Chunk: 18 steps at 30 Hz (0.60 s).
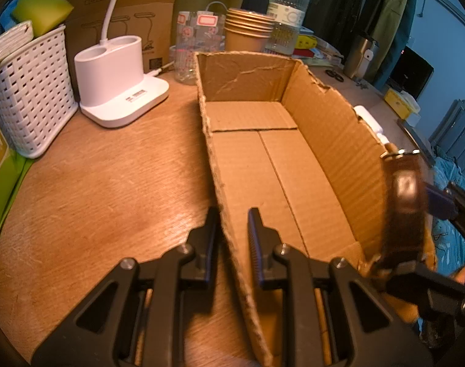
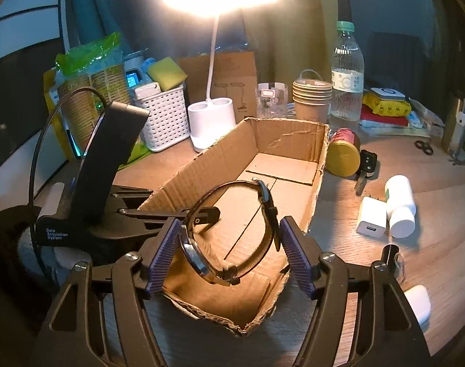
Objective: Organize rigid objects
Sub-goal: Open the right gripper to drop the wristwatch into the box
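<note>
An open cardboard box (image 1: 339, 140) lies on the wooden desk (image 1: 110, 183); it also shows in the right wrist view (image 2: 202, 168). My left gripper (image 1: 232, 229) straddles the box's near left wall, with a fingertip on each side and a small gap to the cardboard. My right gripper (image 2: 229, 244) is shut on a wristwatch (image 2: 232, 232) with a dark strap, held above the box's near end. The watch appears blurred at the right in the left wrist view (image 1: 405, 202).
Right of the box lie a gold-lidded jar (image 2: 344, 156), a car key (image 2: 367, 165), a white pill bottle (image 2: 400, 205) and a white charger (image 2: 371, 218). Behind stand a white lamp base (image 1: 119, 76), a white basket (image 1: 30, 91), paper cups (image 1: 247, 30) and a water bottle (image 1: 289, 9).
</note>
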Each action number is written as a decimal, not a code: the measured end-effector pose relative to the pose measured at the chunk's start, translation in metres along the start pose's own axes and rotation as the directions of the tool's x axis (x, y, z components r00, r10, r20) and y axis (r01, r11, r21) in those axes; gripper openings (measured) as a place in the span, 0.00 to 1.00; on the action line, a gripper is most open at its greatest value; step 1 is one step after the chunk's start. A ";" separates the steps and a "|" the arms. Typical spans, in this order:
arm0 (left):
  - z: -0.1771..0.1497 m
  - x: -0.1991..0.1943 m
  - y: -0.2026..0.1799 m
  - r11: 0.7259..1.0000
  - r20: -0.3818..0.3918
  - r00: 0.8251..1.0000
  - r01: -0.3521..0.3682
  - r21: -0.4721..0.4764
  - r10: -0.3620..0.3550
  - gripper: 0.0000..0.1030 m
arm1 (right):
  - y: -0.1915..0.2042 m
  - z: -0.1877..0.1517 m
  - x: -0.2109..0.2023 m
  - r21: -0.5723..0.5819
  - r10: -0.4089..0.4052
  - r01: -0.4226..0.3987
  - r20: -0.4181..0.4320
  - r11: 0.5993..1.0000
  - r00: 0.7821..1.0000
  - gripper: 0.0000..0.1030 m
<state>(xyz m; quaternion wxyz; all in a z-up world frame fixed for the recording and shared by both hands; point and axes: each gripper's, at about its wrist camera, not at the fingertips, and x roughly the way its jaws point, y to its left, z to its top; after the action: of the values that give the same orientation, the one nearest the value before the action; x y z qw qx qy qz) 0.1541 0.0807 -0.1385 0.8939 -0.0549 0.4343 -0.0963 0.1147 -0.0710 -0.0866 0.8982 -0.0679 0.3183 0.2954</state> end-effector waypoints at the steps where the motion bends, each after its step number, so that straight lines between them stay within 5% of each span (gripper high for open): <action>1: 0.000 0.000 0.000 1.000 0.000 1.000 0.000 0.000 0.000 0.20 | 0.001 0.000 -0.001 -0.008 0.003 -0.003 0.002 1.000 1.000 0.70; 9: -0.001 0.001 0.001 1.000 0.001 1.000 0.000 -0.001 0.000 0.20 | -0.006 0.001 -0.014 -0.002 -0.010 0.010 0.041 1.000 0.999 0.71; 18: -0.001 0.001 0.000 1.000 0.001 1.000 -0.001 -0.001 0.001 0.20 | -0.053 0.000 -0.043 0.094 -0.149 0.141 0.088 0.986 0.985 0.71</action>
<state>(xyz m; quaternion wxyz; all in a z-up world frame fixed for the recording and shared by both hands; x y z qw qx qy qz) 0.1542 0.0808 -0.1400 0.8941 -0.0551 0.4340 -0.0959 0.1185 -0.1354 -0.0633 0.9334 -0.0376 0.2824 0.2181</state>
